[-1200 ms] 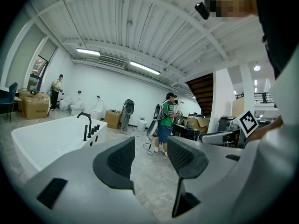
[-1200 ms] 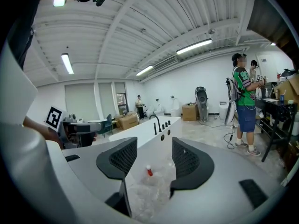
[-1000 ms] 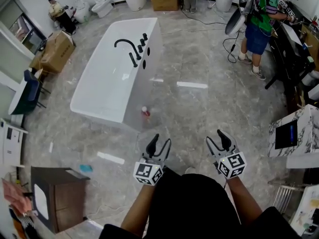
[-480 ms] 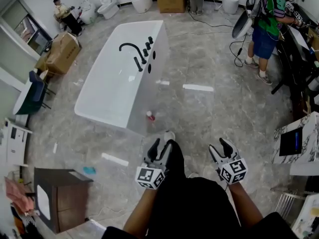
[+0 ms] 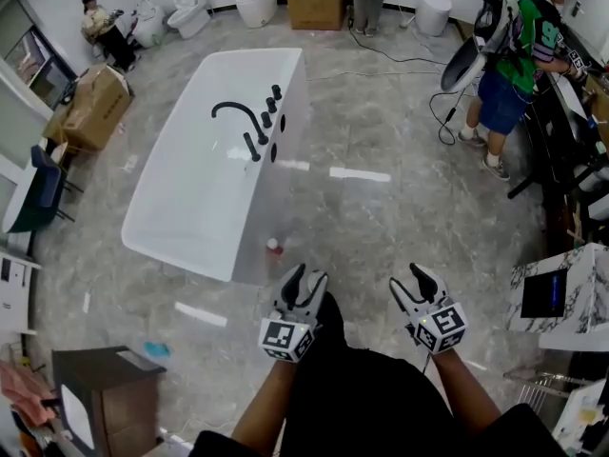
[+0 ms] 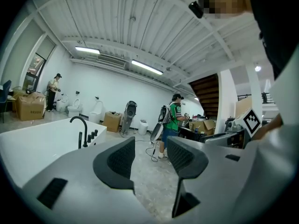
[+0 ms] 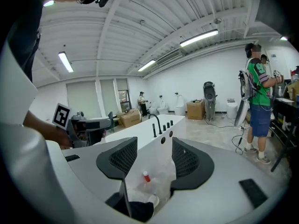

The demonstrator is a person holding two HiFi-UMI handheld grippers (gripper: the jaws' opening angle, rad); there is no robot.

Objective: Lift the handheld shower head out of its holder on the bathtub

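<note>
long white rectangular bathtub (image 5: 181, 184), slim black handheld shower head (image 5: 250, 147) standing upright in its holder (image 5: 254, 155) on the tub's long rim at the head view's right, at the near end of a row of black fittings, just beside the arched black spout (image 5: 238, 110)

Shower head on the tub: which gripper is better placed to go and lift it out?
Left, probably. The left gripper sits on the bathtub side, nearer the shower head than the right gripper. Both are open, empty and far off.
</note>
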